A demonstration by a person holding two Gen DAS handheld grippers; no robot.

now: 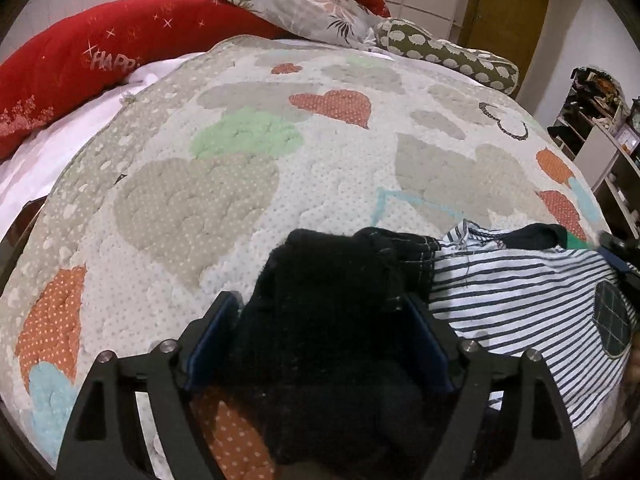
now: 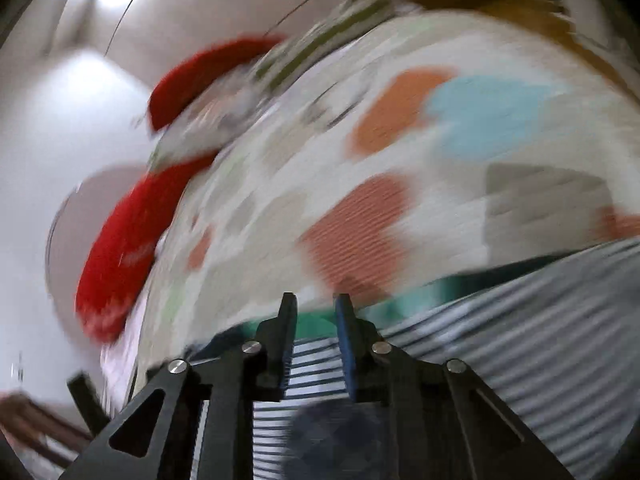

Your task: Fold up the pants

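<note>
The left claw [image 1: 320,316] pointed down at the bed [image 1: 224,200], spread wide around one bunched black pants [image 1: 328,300]. The right claw [image 2: 316,308] tilted down over one striped shirt [image 2: 520,320], nearly closed, gripping nothing clear.

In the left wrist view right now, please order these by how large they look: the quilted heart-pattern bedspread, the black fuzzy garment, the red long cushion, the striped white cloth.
1. Quilted heart-pattern bedspread
2. Black fuzzy garment, enlarged by nearness
3-4. Red long cushion and striped white cloth: look alike, unranked
</note>
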